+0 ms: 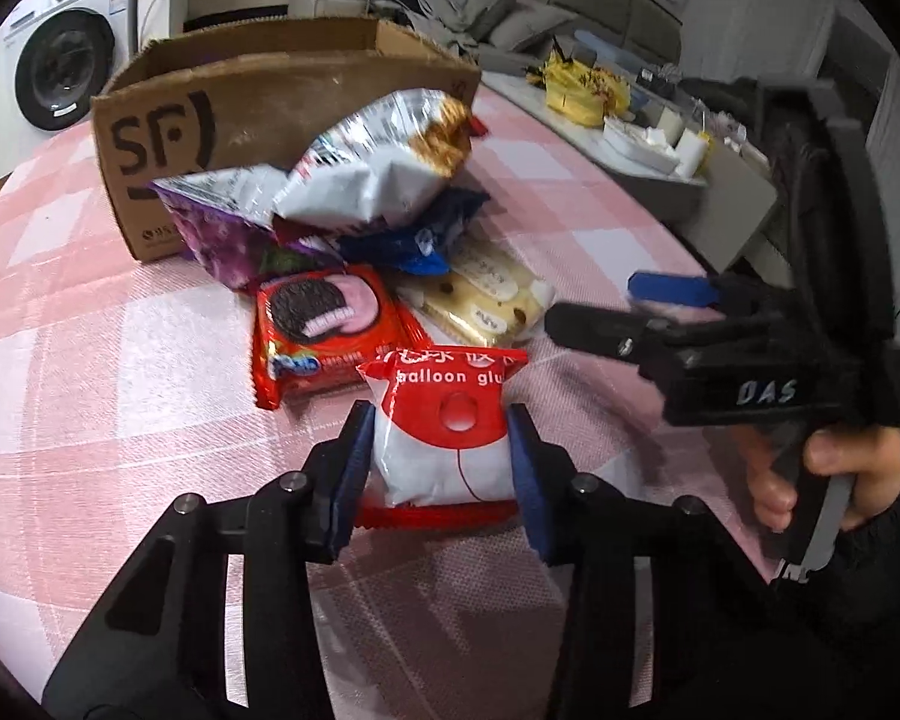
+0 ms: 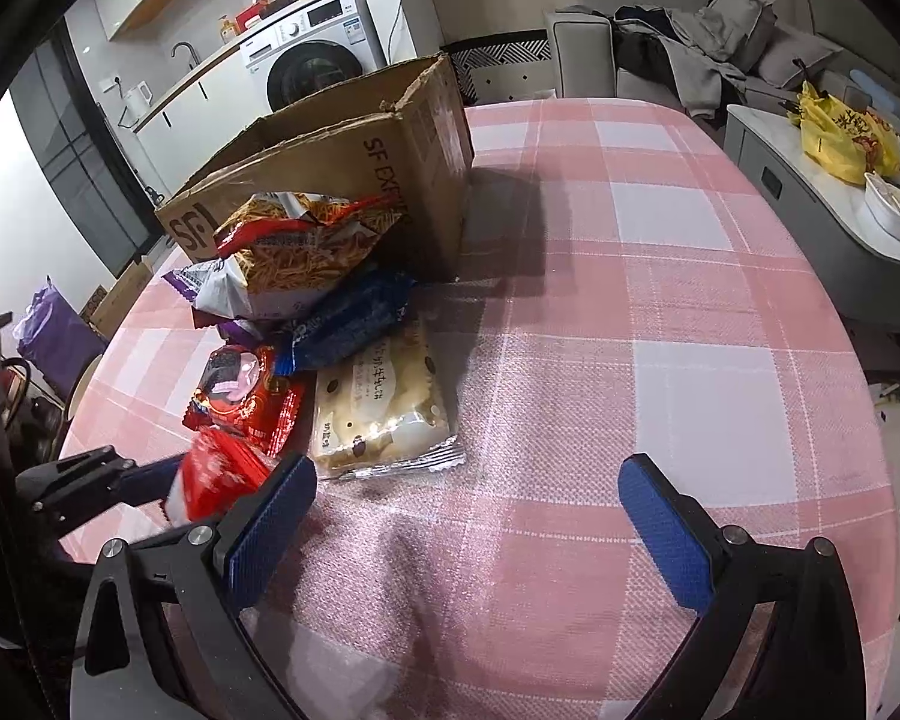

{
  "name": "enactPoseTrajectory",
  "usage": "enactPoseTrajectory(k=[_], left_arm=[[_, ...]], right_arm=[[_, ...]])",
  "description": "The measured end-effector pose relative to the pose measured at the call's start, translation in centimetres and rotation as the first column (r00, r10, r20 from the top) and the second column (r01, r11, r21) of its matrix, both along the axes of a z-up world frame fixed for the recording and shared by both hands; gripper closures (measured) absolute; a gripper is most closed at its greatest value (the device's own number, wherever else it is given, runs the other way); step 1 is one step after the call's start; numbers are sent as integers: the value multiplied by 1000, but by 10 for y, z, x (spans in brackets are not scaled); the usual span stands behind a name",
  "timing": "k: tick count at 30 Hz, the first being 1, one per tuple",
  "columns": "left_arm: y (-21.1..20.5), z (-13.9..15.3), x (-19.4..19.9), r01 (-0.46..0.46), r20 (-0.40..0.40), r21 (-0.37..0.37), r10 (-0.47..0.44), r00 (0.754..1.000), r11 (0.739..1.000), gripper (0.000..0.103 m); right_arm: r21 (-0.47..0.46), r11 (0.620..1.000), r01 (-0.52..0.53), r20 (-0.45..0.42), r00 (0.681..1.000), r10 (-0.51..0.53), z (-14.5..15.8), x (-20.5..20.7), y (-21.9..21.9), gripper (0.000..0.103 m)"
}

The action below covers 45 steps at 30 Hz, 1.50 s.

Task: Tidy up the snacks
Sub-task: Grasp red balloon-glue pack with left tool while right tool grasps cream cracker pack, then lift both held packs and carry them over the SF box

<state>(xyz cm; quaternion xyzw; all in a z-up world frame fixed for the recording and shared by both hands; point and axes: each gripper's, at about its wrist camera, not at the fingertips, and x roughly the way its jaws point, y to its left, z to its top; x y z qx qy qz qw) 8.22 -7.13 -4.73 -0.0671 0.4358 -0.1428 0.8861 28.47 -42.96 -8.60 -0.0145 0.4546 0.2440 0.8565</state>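
My left claw [image 1: 441, 474] pinches a red-and-white packet [image 1: 444, 426], both pads pressed against its sides. My right claw [image 2: 468, 528] gapes wide above the bench [image 2: 660, 312], holding nothing.

Snack pile [image 1: 354, 222] before box [image 1: 258, 90], apparently touching

— What could be read on the cardboard box [image 1: 258, 108]?
— "SF" in black on its short end, and "SF EX…" along the long side, the rest hidden behind a snack bag.
— And the small red-and-white packet [image 1: 444, 420]?
— "balloon glu…", with Chinese characters above it, cut off.
— Anything else?
— "DAS" in pale letters on the right gripper [image 1: 630, 306]. The red cookie pack [image 1: 324, 336] carried a blurred blue logo, not legible.
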Motion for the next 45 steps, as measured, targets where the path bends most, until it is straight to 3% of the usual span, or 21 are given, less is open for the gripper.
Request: enactPoseTrajectory(k=[9,15,21,27,29,45], left_arm=[[41,17,1,-99,23,-6,99,995,995,62],[69,20,1,-157,12,-26,157,987,987,62],[87,20,2,-200,13,-30,201,980,979,62],[102,21,4,-234,9,-46,235,972,971,62],[107,23,2,-243,13,-47,243,970,969,62],[103,40,-7,-256,58,-37,258,964,966,62]], right_arm=[[-46,998,-43,-10,999,42,-5,1,20,0],[-155,984,-87,17,996,91,-10,1,45,1],[-211,972,-107,39,992,118,-14,5,63,15],[-204,969,-136,57,987,150,-14,12,72,30],[-199,966,-165,57,982,180,-11,10,74,44],[-112,975,-190,66,978,198,10,-28,46,44]])
